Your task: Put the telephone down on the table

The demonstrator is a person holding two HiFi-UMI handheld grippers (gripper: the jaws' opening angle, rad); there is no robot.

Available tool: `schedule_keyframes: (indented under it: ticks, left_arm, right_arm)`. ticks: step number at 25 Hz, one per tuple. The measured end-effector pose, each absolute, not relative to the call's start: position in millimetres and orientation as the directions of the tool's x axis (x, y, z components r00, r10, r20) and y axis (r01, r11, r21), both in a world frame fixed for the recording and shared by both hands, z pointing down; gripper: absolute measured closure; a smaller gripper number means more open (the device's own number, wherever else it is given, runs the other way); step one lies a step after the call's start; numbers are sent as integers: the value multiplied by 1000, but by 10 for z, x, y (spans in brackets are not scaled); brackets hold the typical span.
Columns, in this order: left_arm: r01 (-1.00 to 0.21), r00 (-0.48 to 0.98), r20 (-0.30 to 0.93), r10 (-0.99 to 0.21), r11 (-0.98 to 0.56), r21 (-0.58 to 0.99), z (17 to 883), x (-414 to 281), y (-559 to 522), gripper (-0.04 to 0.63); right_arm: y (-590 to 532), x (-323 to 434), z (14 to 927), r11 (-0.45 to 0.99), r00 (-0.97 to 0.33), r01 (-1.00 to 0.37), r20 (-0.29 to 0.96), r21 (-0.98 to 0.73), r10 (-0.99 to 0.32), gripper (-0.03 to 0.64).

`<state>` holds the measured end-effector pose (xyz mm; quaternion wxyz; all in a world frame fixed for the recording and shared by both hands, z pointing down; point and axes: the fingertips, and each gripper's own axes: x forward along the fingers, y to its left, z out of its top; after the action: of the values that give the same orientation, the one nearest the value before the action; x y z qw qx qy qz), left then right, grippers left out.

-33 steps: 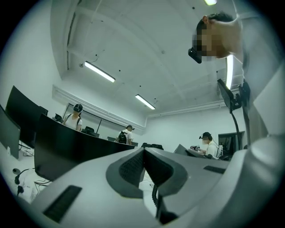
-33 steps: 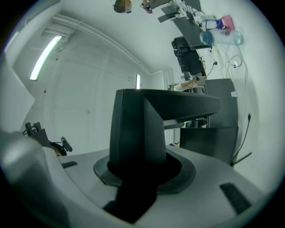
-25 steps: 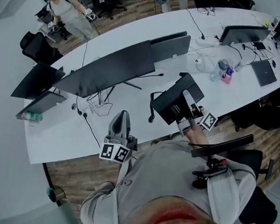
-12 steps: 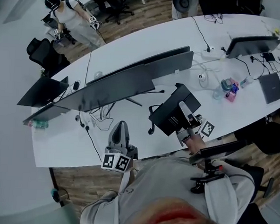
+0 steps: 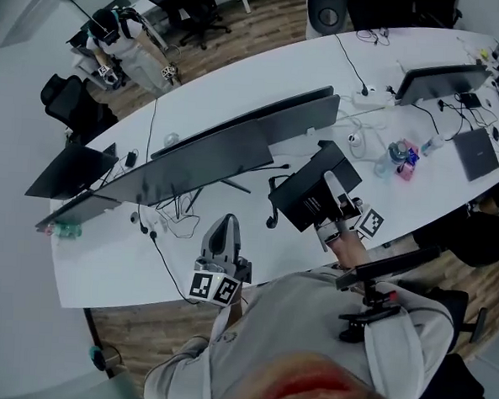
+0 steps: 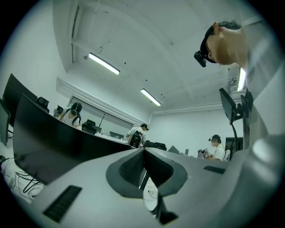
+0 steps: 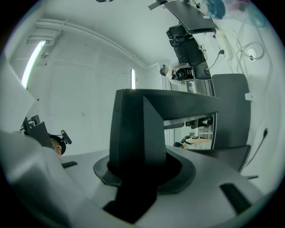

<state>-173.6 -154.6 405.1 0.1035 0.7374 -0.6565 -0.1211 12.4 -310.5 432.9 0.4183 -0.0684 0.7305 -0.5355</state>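
The black, box-shaped plastic telephone is being pinched between the jaws of the right gripper and is being held tilted over the near side of the long white table. The left gripper is being held at the table edge, apart from the telephone, its jaws pressed together on nothing.

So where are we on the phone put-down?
Done: the right gripper is clamped on the black telephone. In hand: it holds the telephone tilted over the white table, just in front of the monitors, apparently not resting yet. Left: lower it onto the table and open the jaws. The left gripper is shut and empty.
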Motion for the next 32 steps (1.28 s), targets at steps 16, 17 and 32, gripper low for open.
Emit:
schedule_keyframes:
  ticks: [16,17,32]
  left_arm:
    - [-932,215,-137,-967,-245,269,4018,-1972,-1472,586]
    - [-930,219,-134,-966,-248,270,4019,-1966,-1458,586]
    - [-932,187,-122,-975,-215,292,4104,-2027,-1341,586]
  right_arm:
    - [-2866,94,4064,502,-591,311,-578,-807,-563,454]
    - [-2858,90,4069,495,-590,311,-573,-811,-568,454]
    - [-2860,26,4266,515,-695,242,-517,-822,-500,454]
